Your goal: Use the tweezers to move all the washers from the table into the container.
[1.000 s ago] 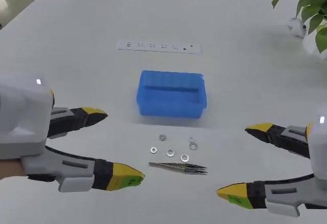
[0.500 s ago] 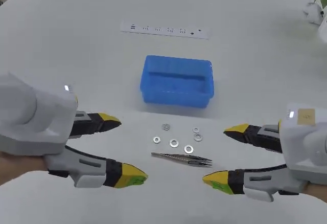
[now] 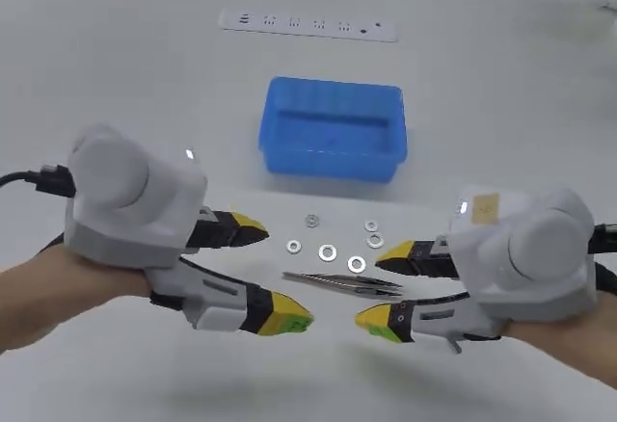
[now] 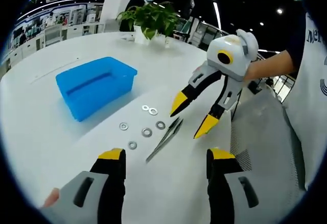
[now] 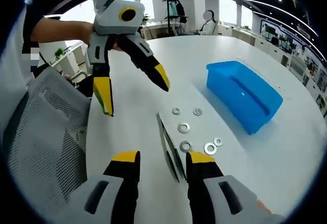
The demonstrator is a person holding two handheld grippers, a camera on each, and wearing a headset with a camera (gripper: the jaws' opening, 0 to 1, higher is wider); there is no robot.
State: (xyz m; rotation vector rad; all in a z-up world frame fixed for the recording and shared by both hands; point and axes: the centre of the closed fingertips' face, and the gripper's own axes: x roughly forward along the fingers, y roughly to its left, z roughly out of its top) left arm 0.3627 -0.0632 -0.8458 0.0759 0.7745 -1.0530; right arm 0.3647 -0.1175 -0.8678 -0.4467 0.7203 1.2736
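Head view: tweezers (image 3: 339, 281) between left gripper (image 3: 286, 276) and right gripper (image 3: 370, 285), both spread

The container (image 3: 333, 128) sits on the table (image 3: 116, 85) at mid-scene, and a power strip (image 3: 307, 25) lies behind it, farther off. On the near side of the container, apart from it, six washers (image 3: 328, 251) lie scattered on the table. The tweezers (image 3: 337, 280) lie just nearer than the washers, running left to right. The left gripper (image 3: 286, 276) hangs left of the tweezers and the right gripper (image 3: 371, 286) at their right end, tips facing across them.
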